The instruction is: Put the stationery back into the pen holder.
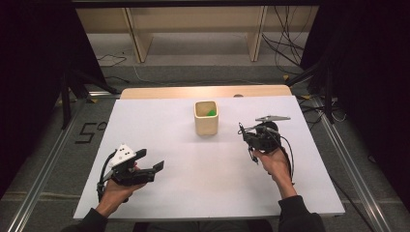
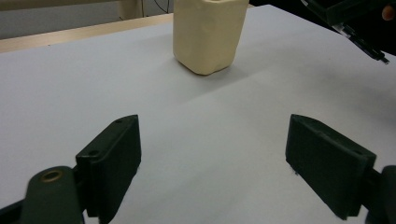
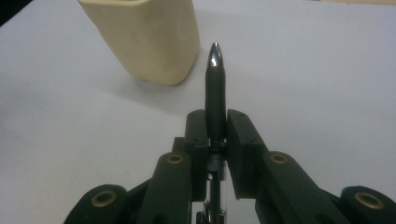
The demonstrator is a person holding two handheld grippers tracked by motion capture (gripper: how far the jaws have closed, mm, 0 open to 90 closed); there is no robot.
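White table (image 1: 159,125): pen (image 3: 215,93) in right tool (image 3: 215,126), tip twd cup (image 3: 149,37).

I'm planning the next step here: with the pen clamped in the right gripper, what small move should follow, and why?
Probably carry the right gripper over the cream cup: it is shut on the black pen, which sits beside the cup, not above its open top.

We see a brightly lit white table (image 1: 193,188) against dark surroundings that fade to black at both sides of the high view. The cream cup (image 1: 206,118) casts a soft shadow toward us. In the right gripper view the pen (image 3: 215,88) tip carries a small glare spot, and the near jaws are blurred. All three pictures look soft and slightly grainy.
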